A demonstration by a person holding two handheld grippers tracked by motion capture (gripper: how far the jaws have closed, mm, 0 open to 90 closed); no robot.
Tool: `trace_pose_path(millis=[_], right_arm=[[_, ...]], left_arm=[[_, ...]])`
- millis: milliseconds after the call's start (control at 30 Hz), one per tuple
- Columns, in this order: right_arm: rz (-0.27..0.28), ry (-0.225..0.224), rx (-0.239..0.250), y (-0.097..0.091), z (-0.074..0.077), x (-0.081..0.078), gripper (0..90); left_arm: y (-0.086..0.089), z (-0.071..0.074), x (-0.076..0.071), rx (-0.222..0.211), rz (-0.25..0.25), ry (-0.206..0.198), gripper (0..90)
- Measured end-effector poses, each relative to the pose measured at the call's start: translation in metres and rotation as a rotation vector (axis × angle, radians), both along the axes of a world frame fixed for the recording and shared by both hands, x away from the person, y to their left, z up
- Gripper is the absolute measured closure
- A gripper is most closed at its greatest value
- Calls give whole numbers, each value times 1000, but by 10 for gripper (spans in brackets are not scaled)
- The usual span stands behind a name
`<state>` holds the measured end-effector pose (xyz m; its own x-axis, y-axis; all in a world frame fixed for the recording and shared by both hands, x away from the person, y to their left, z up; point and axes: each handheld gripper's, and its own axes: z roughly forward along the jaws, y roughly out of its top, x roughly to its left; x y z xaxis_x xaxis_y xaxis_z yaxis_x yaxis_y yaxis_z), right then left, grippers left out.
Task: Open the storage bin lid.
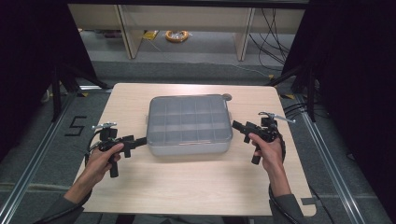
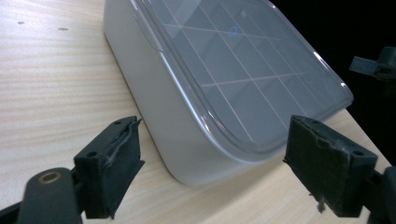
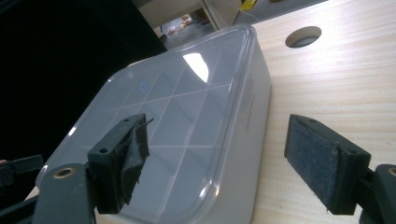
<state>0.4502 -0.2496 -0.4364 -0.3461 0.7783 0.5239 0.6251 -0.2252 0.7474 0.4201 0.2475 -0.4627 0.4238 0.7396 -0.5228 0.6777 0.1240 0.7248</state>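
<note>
High view, box: a grey compartment box (image 1: 189, 125) with a clear lid lies flat in the middle of the pale wooden worktop (image 1: 196, 186), its long side facing the person.
High view, tools: the left tool (image 1: 137, 141) sits just beside the box's near left corner and the right tool (image 1: 237, 125) just beside its right end, each held in a hand that comes in from the bottom edge.
High view, likely reason: with one tool at each end, the person seems set to grip the box or its lid from both sides at once.
High view, room: grey floor, black curtains on both sides, a wooden frame and a coil of orange cable (image 1: 177, 36) behind the worktop, and a "5" marked on the floor at left.
Left gripper view, state: the jaws stand wide apart and empty, framing the box's rounded corner (image 2: 196, 158); neither pad touches it.
Left gripper view, lid: the clear lid (image 2: 252, 79) is on and shows a grid of dividers below it; the cells look empty.
Right gripper view, state: the jaws are spread wide with nothing between the pads; one hangs over the lid (image 3: 177, 121), the other over bare wood beside the box wall (image 3: 254, 126).
Right gripper view, surface: light wood grain, with a round hole (image 3: 303, 36) in the worktop beyond the box.
</note>
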Motion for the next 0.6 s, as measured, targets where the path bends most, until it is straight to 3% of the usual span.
trace_pose_path(millis=[67,133,167,233,267,300,367,467,533,567,600], right_arm=[[8,-16,-32,2,-1,5,230],[8,10,-12,7,2,9,234],[11,-13,-35,7,0,13,235],[4,-13,-45,11,0,19,240],[-8,17,-26,14,1,20,240],[13,-15,-53,13,-1,24,241],[-5,35,-17,19,2,26,245],[7,5,-45,20,-1,31,248],[0,43,-22,25,0,34,254],[1,43,-25,25,-2,36,255],[17,2,-58,22,-5,40,257]], left_arm=[[1,1,5,12,-10,-2,192],[-3,3,9,-6,17,-7,200],[-4,5,11,-1,13,-11,203],[-6,6,14,5,4,-14,202],[-9,8,17,-2,15,-19,201],[-10,9,19,-1,15,-22,201],[-12,11,23,1,20,-24,200],[-13,12,27,4,23,-20,200],[-15,12,32,8,21,-11,200],[-15,12,33,10,24,-13,201],[-15,12,35,15,24,-10,203]])
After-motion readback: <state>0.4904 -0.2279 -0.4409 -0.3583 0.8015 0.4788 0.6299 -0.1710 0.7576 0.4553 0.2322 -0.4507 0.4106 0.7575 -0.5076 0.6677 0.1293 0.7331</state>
